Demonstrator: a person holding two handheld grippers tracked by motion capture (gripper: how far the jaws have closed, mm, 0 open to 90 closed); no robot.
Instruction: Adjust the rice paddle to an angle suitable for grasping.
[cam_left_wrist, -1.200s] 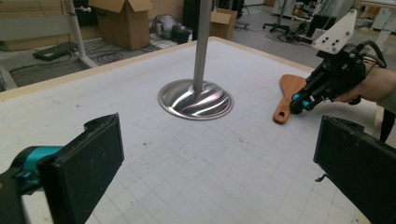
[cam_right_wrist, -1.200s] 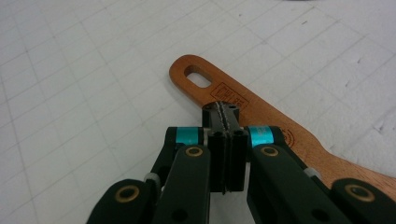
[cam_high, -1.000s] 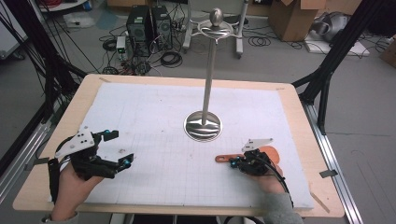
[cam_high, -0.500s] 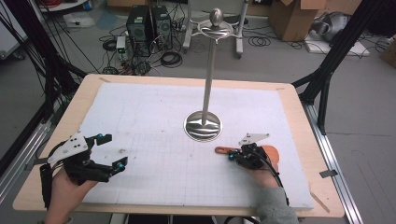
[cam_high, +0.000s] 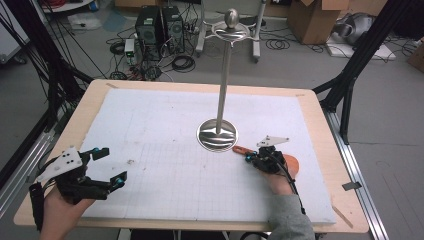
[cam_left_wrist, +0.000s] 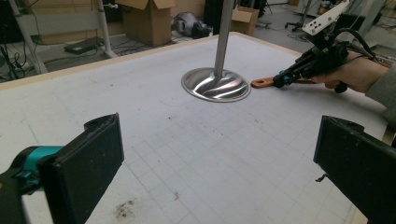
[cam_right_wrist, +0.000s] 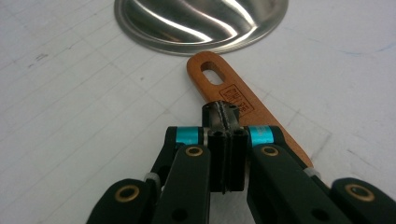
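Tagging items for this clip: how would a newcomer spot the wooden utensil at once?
Find the steel stand rising mid-table. Just beside its round base, on the person's right, lies a flat orange-brown wooden utensil under the shut right gripper. A slotted hole in its handle end marks it out.

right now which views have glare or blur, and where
High view: soft and slightly grainy, glare on the stand base. Left gripper view: bright streaks on that base, near claw pads blurred. Right gripper view: base streaked with reflections, wooden spatula handle fairly sharp, right claw soft.
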